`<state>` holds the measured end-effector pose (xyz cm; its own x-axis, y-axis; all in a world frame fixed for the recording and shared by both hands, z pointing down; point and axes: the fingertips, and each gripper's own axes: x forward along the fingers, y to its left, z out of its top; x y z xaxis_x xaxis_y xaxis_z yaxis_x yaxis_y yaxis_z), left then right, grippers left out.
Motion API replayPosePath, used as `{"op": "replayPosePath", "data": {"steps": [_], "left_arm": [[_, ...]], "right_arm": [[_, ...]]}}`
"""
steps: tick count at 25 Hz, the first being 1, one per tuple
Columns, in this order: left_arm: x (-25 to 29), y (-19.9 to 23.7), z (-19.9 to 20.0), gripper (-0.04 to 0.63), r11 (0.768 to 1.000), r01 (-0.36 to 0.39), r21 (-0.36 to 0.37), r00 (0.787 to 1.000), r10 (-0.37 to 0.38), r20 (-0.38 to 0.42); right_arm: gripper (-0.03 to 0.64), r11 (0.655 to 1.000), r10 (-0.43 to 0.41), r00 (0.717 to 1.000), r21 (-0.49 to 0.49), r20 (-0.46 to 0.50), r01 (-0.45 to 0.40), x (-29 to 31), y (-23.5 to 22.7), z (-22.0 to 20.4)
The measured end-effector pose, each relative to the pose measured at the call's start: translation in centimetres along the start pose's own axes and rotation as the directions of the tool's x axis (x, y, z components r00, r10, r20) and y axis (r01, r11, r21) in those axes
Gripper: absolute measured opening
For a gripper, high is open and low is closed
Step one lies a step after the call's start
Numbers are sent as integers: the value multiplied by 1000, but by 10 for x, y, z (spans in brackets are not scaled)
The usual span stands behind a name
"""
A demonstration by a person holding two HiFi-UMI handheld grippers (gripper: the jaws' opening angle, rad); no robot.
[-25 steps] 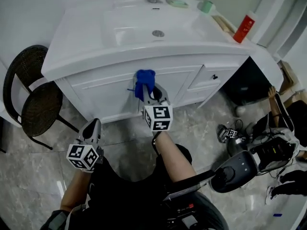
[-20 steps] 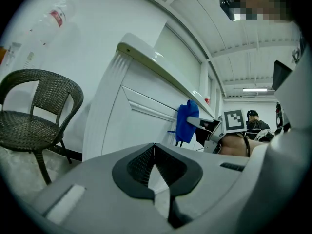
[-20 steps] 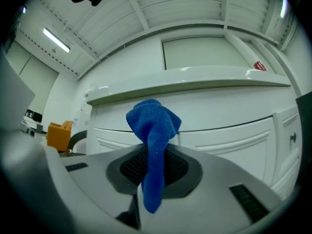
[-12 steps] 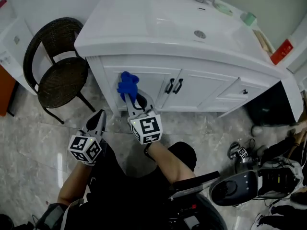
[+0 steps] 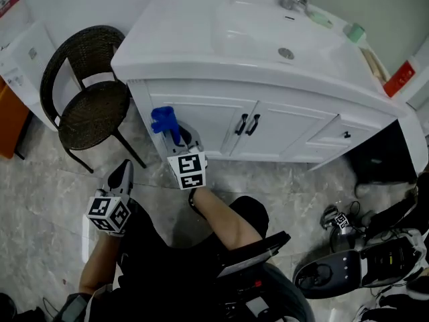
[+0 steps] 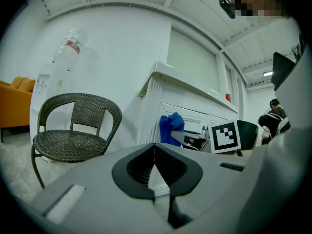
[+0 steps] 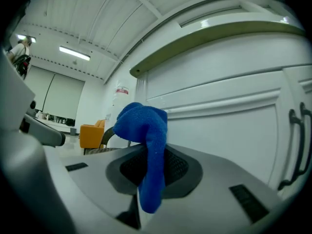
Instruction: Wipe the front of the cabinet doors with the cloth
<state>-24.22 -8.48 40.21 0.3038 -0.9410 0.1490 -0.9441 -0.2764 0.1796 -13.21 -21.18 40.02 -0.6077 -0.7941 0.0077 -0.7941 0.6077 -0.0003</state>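
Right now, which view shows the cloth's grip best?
Right gripper view: the blue cloth fills the centre, pinched between the right gripper's jaws, bunched above. Head view shows the cloth small by the cabinet door; left gripper view, a distant side glimpse.

Grey marbled floor (image 5: 40, 200) is seen bearing a wicker chair (image 5: 90, 109) and a white vanity cabinet (image 5: 281, 129); on its countertop (image 5: 181, 39), a red bottle (image 5: 402, 78) and green cup (image 5: 354, 32) are noted.
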Motion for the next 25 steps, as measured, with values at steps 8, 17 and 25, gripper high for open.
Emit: {"op": "replayPosePath", "data": {"steps": [8,17,25], "left_arm": [[52,-47,-17,3,990,140,-8,990,-140,-33],[88,-101,-31,3,963,269,-6,961,-269,-67],[80,-83,-33,3,977,214,-24,975,-215,-54]], "right_arm": [[52,964,-263,964,23,-34,264,-71,-115,-9],[52,886,-459,888,60,-18,459,-155,-180,-1],[52,954,-292,956,84,28,289,-115,-119,0]]}}
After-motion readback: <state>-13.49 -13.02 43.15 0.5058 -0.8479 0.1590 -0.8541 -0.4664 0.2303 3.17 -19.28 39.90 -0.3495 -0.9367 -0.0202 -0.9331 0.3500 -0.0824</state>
